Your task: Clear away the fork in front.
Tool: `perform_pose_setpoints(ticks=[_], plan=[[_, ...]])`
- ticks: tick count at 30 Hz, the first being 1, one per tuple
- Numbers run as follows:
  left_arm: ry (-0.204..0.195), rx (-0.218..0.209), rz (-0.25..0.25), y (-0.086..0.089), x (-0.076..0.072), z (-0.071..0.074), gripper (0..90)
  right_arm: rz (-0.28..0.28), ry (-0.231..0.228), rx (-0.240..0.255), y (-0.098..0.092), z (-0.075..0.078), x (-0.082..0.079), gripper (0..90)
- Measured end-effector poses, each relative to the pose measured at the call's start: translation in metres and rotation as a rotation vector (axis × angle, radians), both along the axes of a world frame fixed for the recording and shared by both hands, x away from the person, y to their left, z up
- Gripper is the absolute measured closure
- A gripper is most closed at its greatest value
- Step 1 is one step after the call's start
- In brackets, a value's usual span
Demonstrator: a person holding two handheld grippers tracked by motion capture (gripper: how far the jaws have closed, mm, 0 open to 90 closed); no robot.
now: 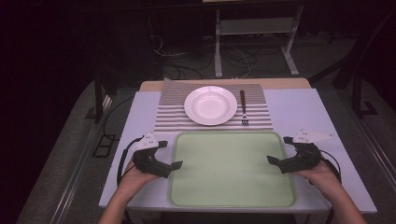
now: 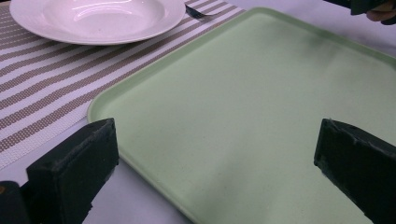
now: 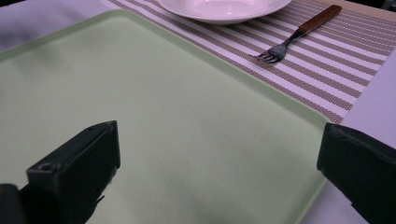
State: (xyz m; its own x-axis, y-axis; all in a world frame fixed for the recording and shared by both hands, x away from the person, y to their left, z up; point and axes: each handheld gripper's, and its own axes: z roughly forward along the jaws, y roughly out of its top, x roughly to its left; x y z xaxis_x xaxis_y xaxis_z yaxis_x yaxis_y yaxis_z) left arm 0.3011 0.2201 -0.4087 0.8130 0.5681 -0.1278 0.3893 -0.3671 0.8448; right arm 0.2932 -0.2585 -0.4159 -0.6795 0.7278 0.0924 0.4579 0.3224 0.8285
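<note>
Near the front of the surface [image 1: 299,112] lies a pale green tray [image 1: 232,169], flat and bare, its raised rim close to the near edge. At its left edge the left tongs [image 1: 173,154] reach in over the rim, the jaws standing wide apart with nothing between them; in the left gripper view the tray's left rim runs between the two black jaws. At the right edge the right tongs [image 1: 278,149] mirror them, also spread wide and holding nothing, the lower jaw tip at the tray's right rim.

Beyond the tray's far rim a striped placemat [image 1: 170,112] begins just beside it. A white plate [image 1: 210,105] sits in the middle of the mat, and a wooden-handled fork [image 1: 243,107] lies just right of the plate, tines toward the tray. Bare strips of surface flank the tray on both sides.
</note>
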Motion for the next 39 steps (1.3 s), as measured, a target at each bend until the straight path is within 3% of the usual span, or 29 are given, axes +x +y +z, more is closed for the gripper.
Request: perform_pose_setpoints(ticks=[14, 39], plan=[[-0.004, -0.004, 0.005, -0.003, 0.002, 0.001, 0.0, 0.015, 0.011, -0.008, 0.009, 0.000, 0.019, 0.0], [-0.006, -0.005, 0.002, -0.005, 0.002, 0.000, 0.0, -0.026, 0.030, 0.009, 0.010, 0.006, 0.055, 0.0]])
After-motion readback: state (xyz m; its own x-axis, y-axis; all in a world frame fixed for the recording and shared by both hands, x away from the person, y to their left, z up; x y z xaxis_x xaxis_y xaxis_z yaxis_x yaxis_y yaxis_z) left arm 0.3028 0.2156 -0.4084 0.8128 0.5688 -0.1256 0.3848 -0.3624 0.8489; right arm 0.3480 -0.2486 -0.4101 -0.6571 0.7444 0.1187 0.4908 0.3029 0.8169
